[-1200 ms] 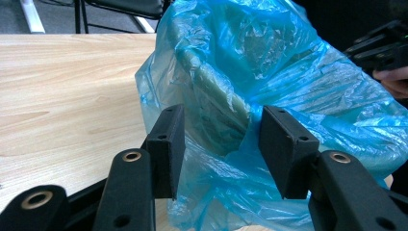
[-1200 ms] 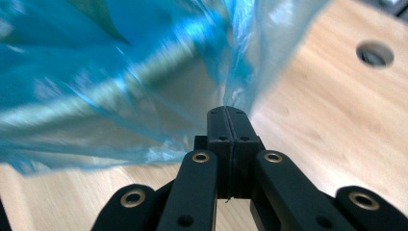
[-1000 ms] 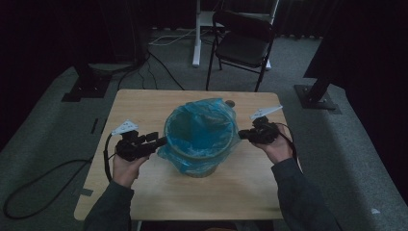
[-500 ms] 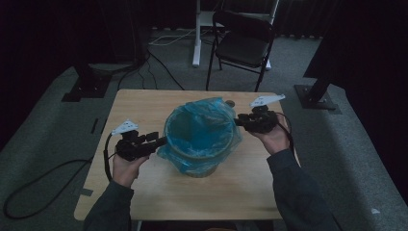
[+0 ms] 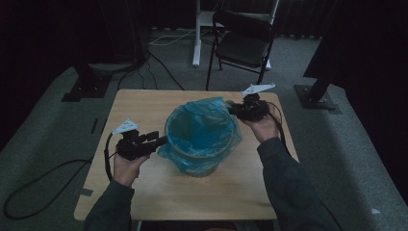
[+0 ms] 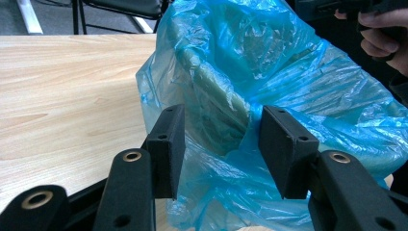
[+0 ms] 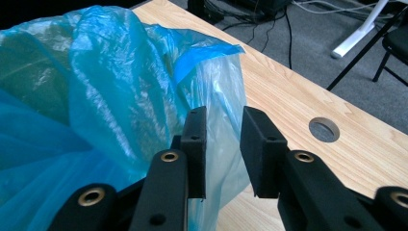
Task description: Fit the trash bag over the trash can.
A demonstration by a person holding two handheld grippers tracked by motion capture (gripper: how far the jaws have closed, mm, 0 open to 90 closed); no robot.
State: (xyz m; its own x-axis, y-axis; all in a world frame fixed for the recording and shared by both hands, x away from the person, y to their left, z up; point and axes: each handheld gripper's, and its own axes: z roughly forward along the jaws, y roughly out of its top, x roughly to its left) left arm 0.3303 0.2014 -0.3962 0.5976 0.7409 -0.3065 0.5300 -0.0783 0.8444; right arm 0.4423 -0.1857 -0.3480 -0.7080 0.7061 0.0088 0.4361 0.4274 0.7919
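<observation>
Crinkling blue bag [image 5: 202, 132] (translucent plastic)

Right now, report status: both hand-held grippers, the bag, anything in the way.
Left hand-held gripper open at the blue bag on the bin's near-left side. Right hand-held gripper open at the bag's far-right edge. Table bare around the bin.
</observation>
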